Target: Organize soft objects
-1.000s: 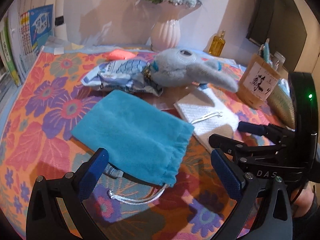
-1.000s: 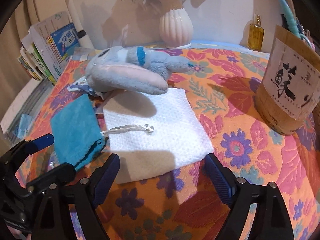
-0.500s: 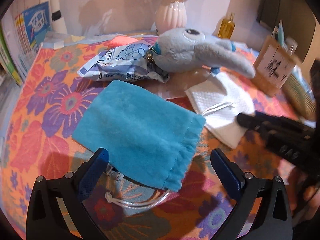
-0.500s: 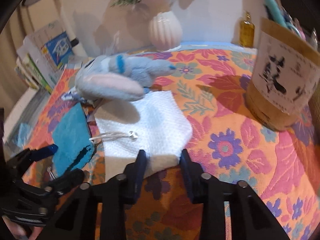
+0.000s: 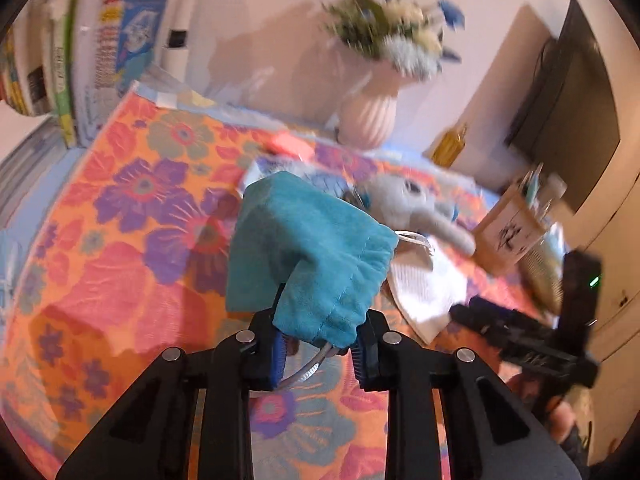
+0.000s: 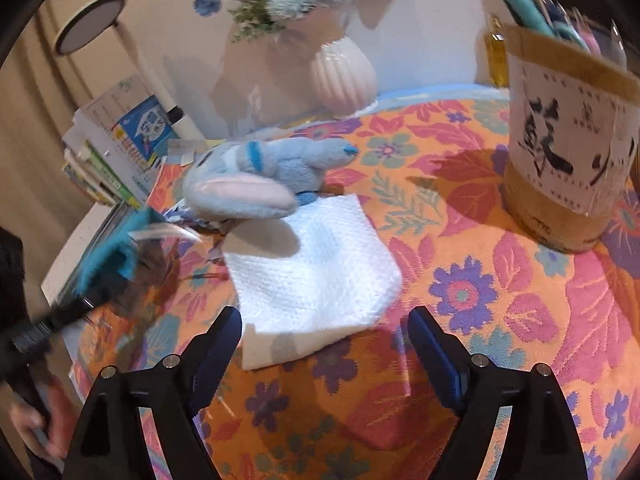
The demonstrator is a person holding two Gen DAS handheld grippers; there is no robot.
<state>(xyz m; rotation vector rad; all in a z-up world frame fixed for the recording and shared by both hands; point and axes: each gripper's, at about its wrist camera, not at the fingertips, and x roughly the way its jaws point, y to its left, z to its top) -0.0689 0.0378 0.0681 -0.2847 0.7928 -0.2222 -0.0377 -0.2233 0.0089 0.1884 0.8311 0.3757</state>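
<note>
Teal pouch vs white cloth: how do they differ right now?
The teal pouch hangs lifted and bunched in the closing left gripper; the white cloth lies flat on the tablecloth, ungripped. The pouch has a drawstring; the cloth shows none. Both are soft fabric.

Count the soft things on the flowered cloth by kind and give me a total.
Teal drawstring pouch, pinched at its mouth in the left hand-held gripper: 1
White cloth, lying flat: 1
Grey-blue plush toy: 1
Total: 3
</note>
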